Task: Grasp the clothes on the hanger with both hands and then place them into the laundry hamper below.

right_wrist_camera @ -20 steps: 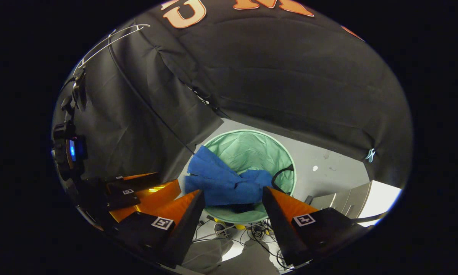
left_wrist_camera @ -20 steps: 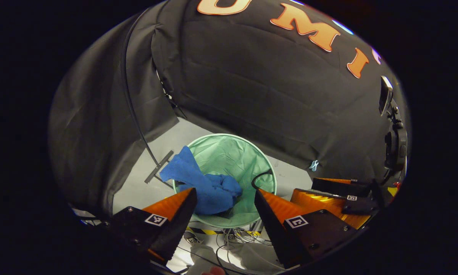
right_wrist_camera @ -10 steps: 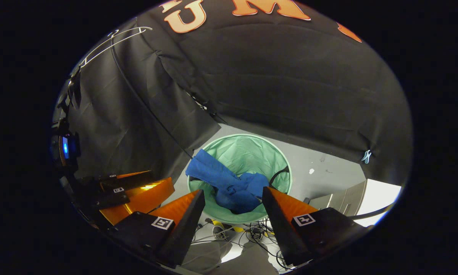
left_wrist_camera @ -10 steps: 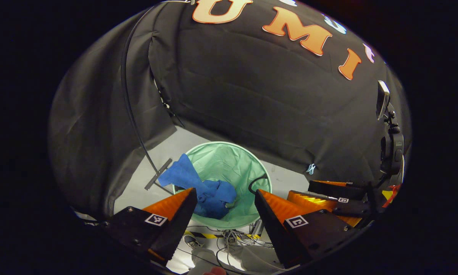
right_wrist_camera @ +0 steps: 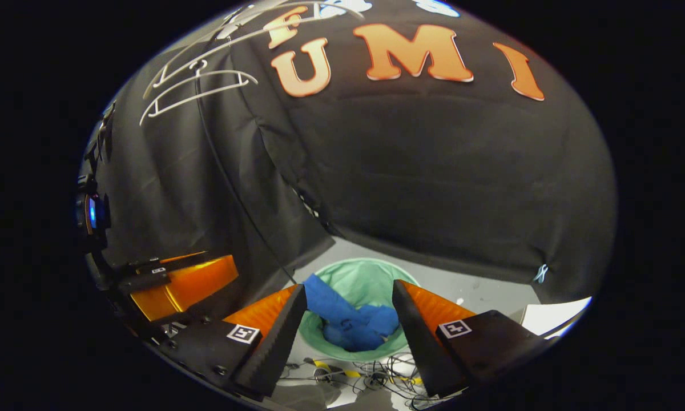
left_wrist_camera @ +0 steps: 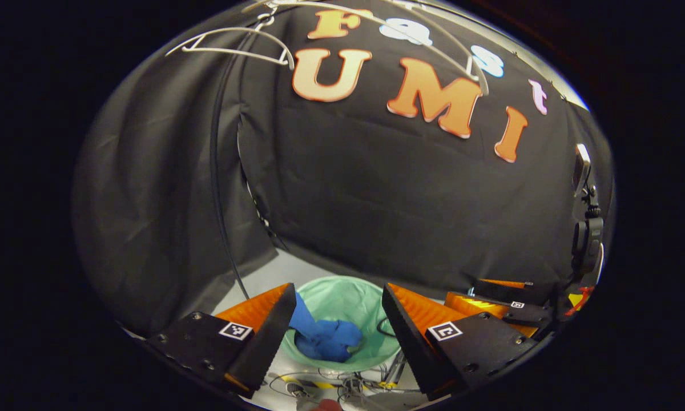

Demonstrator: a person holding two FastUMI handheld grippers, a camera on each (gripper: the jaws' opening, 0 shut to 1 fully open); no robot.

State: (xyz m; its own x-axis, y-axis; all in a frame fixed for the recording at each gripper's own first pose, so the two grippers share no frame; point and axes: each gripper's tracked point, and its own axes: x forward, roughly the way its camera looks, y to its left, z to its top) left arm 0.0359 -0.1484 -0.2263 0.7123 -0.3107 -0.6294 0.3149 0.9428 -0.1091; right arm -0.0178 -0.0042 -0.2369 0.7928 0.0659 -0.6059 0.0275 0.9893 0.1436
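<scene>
- Left gripper [left_wrist_camera: 338, 299]: jaws wide apart, nothing between the fingers; it hangs well above the hamper.
- Right gripper [right_wrist_camera: 349, 297]: jaws also wide, holding nothing, likewise high over the hamper. In the left gripper view it sits off to the right [left_wrist_camera: 499, 291], apart from the left one.
- Cables [right_wrist_camera: 371, 379] lie on the floor just this side of the hamper, with a yellow-black tape strip [left_wrist_camera: 297, 379] among them.
- Hamper [left_wrist_camera: 371, 305]: round, green, open-topped, standing on pale floor [right_wrist_camera: 485, 291].
- Cloth [left_wrist_camera: 325, 338]: blue, bunched inside the hamper; one end drapes up over the left rim [right_wrist_camera: 319, 294].
- Open floor shows right of the hamper up to the wall's hem.
- Wire hangers [right_wrist_camera: 197, 85] hang bare, high against the wall.
</scene>
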